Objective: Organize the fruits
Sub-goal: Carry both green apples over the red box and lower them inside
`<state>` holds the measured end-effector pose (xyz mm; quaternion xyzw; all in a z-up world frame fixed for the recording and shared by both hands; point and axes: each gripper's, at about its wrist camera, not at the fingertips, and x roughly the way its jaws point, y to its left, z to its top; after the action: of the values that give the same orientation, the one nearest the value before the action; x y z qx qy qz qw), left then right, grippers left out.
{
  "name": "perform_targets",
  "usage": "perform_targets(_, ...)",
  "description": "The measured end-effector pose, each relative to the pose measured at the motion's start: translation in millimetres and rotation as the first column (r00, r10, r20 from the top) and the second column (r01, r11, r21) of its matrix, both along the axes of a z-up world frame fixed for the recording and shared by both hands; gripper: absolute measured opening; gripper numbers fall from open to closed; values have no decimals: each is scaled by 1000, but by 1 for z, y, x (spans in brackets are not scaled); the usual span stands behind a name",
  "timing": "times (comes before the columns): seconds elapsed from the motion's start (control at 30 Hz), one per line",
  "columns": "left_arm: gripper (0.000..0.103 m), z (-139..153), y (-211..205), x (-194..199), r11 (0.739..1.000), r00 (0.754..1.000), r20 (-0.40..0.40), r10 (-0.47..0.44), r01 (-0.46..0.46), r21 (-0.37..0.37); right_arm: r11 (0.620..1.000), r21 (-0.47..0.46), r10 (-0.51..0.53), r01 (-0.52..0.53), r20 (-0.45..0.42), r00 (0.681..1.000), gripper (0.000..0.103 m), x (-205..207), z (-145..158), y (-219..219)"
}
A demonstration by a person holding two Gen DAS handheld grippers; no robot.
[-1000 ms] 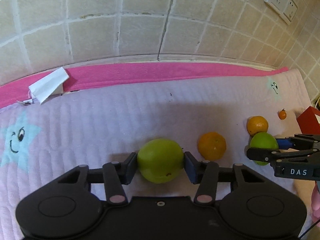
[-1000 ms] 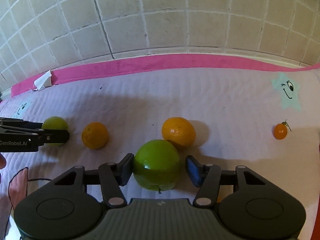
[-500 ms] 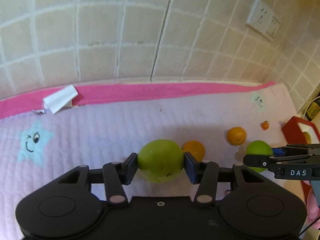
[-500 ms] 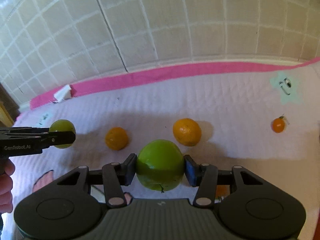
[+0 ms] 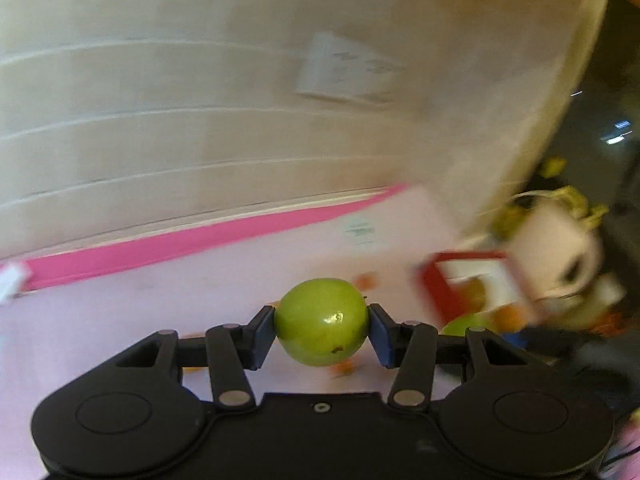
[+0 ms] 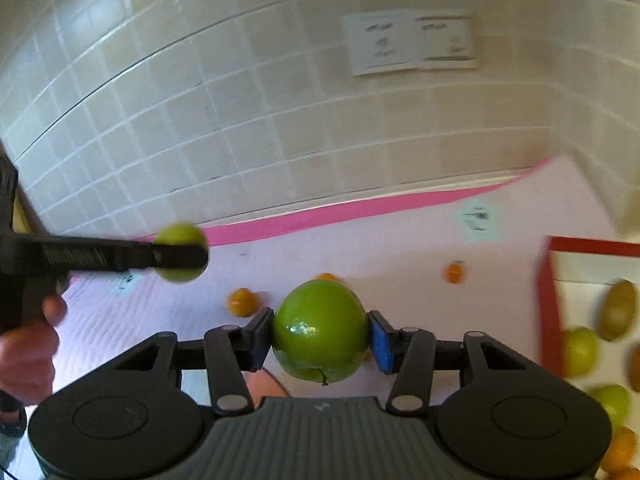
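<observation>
While clamped on one green apple (image 5: 322,321) each, left gripper (image 5: 322,330) and right gripper (image 6: 320,338) carry above the mat (image 6: 400,248); next: lower into the red-rimmed box (image 6: 546,312) at its right edge, release.

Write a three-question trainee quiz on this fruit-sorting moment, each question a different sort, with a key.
1. True or false: the left tool is clamped on a green apple.
2. Multiple choice: what colour is the rim of the box holding fruit? A blue, B red, C black.
3. Fill in: the right tool grips a green ____.

Key: 1 true. 2 B. 3 apple.
</observation>
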<state>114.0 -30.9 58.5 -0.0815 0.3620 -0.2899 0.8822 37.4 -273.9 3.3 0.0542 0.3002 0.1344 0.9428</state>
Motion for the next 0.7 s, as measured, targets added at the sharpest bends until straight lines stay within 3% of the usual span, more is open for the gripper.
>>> perform_targets(0.13, 59, 17, -59, 4, 994, 992, 66, -109, 108, 22, 993, 23, -116, 116, -1, 993, 52, -25, 0, -46)
perform_targets(0.27, 59, 19, -131, 12, 969, 966, 77, -248, 245, 46, 965, 30, -260, 260, -10, 966, 52, -49, -3, -97)
perform_targets(0.53, 59, -8, -256, 24, 892, 895, -22, -446, 446, 76, 882, 61, -462, 467, -79, 883, 52, -79, -24, -191)
perform_targets(0.63, 59, -25, -288, 38, 878, 879, -96, -466, 473, 68, 868, 109, -469, 485, -143, 872, 52, -73, -38, -216)
perform_targets(0.7, 59, -33, -304, 48, 881, 882, -121, -455, 466, 88, 863, 134, -460, 487, -192, 867, 52, -64, -50, -226)
